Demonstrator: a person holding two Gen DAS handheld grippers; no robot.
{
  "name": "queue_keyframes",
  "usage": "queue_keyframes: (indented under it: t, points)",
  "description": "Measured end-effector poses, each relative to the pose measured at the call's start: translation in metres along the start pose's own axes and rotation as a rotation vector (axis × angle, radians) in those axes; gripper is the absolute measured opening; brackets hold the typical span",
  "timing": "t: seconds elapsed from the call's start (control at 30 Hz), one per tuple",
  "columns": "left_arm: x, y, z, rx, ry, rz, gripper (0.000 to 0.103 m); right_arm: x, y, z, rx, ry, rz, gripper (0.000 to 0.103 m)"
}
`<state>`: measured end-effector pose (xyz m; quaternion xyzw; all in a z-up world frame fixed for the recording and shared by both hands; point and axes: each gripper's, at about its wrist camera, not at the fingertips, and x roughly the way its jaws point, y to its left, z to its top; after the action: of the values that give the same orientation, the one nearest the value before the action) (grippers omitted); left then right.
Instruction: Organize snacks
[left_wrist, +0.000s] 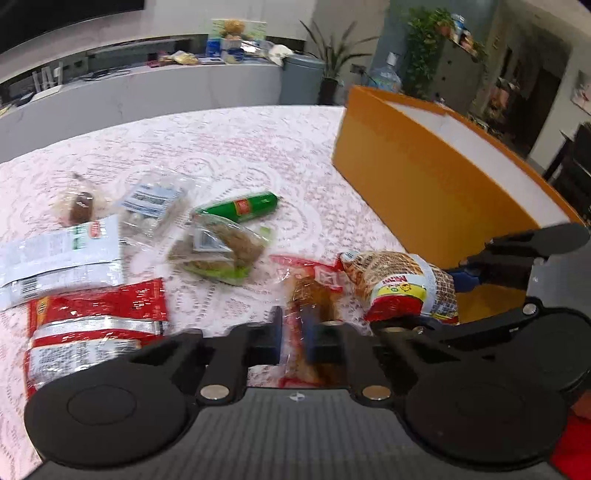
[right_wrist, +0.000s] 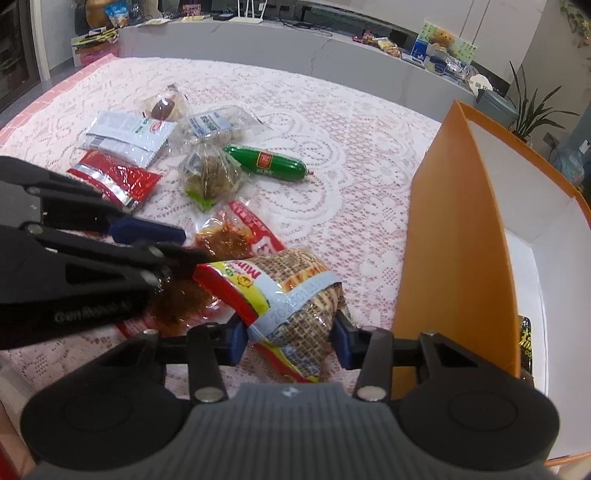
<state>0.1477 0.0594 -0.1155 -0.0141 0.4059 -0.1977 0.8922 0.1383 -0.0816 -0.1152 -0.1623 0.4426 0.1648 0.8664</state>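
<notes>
Both grippers are down among the snacks on the lace-covered table (right_wrist: 332, 122). The left gripper (left_wrist: 295, 339) is clamped tight on a clear packet with a red edge and brown filling (left_wrist: 306, 291), its blue pads pinching the plastic flat between them. Just beside it, the right gripper (right_wrist: 288, 341) straddles the checked brown snack bag with the yellow and red label (right_wrist: 291, 295), one blue pad touching each side of the bag, which lies on the cloth close to the table's near edge. An orange box (right_wrist: 454, 221) stands right next to that bag along the table's right side, white inside, with a dark packet (right_wrist: 526, 343) already lying in it. Farther back toward the middle lie a green sausage (right_wrist: 266, 162), a red packet (right_wrist: 118, 177), a white sachet (right_wrist: 129, 136) and a few clear bags.
</notes>
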Motion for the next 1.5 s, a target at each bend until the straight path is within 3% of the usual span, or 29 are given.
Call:
queue_keyframes:
  t: [0.17,0.37,0.43,0.5,0.7,0.83,0.93,1.03,1.2,1.3,1.4,1.5]
  points:
    - [-0.004,0.004,-0.005,-0.032,0.039,-0.026,0.005,-0.006,-0.004,0.0,0.026,-0.025,0.019,0.044]
    - [0.006,0.014,-0.009,-0.141,0.082,-0.08,0.009,0.0,-0.008,0.0,0.049,0.015,0.089,0.044]
    - [0.008,0.019,-0.008,-0.191,0.096,-0.106,0.033,0.001,-0.008,0.0,0.052,0.018,0.097,0.044]
    - [0.011,0.023,-0.009,-0.225,0.107,-0.109,0.04,0.002,-0.008,0.0,0.052,0.024,0.101,0.044]
    - [0.007,0.024,-0.01,-0.205,0.119,-0.121,0.057,0.001,-0.017,0.0,0.109,0.021,0.136,0.044]
    - [0.009,0.014,-0.012,-0.152,0.119,-0.099,0.057,-0.001,-0.031,-0.001,0.205,0.024,0.191,0.044]
    - [0.011,0.009,-0.011,-0.131,0.116,-0.088,0.046,0.001,-0.035,-0.001,0.235,0.033,0.201,0.043]
    - [0.01,0.005,-0.011,-0.099,0.127,-0.072,0.045,0.002,-0.036,-0.001,0.246,0.034,0.21,0.043]
    - [0.003,-0.009,-0.015,-0.083,0.194,-0.007,0.052,0.003,-0.037,-0.001,0.251,0.036,0.218,0.044]
    - [0.003,-0.014,-0.017,-0.08,0.189,0.01,0.057,0.004,-0.037,-0.001,0.252,0.038,0.218,0.044]
    - [0.005,-0.016,-0.017,-0.079,0.187,-0.008,0.07,0.005,-0.037,-0.001,0.25,0.041,0.216,0.044]
    - [0.006,-0.024,-0.019,-0.01,0.186,0.01,0.073,0.005,-0.037,-0.001,0.25,0.043,0.215,0.044]
